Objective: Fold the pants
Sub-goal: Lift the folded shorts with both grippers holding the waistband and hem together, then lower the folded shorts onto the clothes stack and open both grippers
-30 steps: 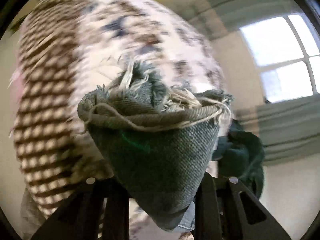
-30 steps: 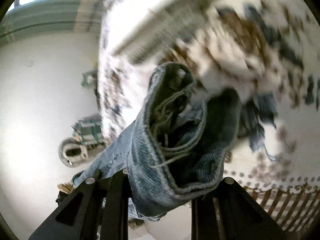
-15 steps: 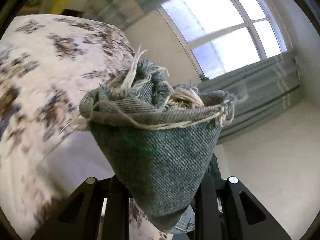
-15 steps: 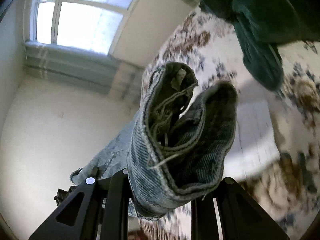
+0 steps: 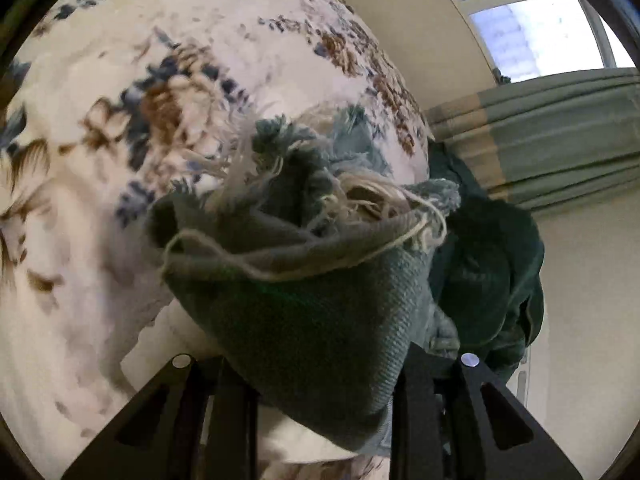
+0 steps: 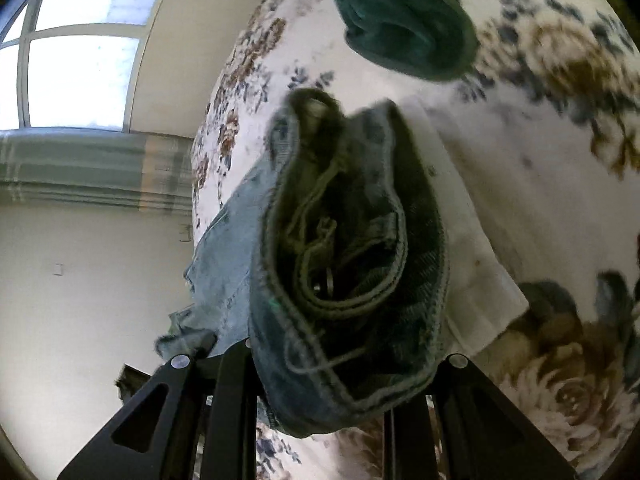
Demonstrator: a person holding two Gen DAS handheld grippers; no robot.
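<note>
Left tongs [image 5: 320, 392] clamped on frayed hem of denim pants [image 5: 316, 304], bunched btwn fingers. Right tongs [image 6: 320, 400] clamped on pants' seamed edge, cloth bulging fwd. Floral bedspread [image 5: 120, 120] behind; green garment [image 6: 404, 28] nearby.

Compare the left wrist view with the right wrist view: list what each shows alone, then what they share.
Left only: the left gripper clamping a frayed hem of the jeans. Right only: the right gripper clamping a stitched denim edge, with lighter denim trailing away. Both: the floral bedspread, a dark green garment, the window and the curtain.
</note>
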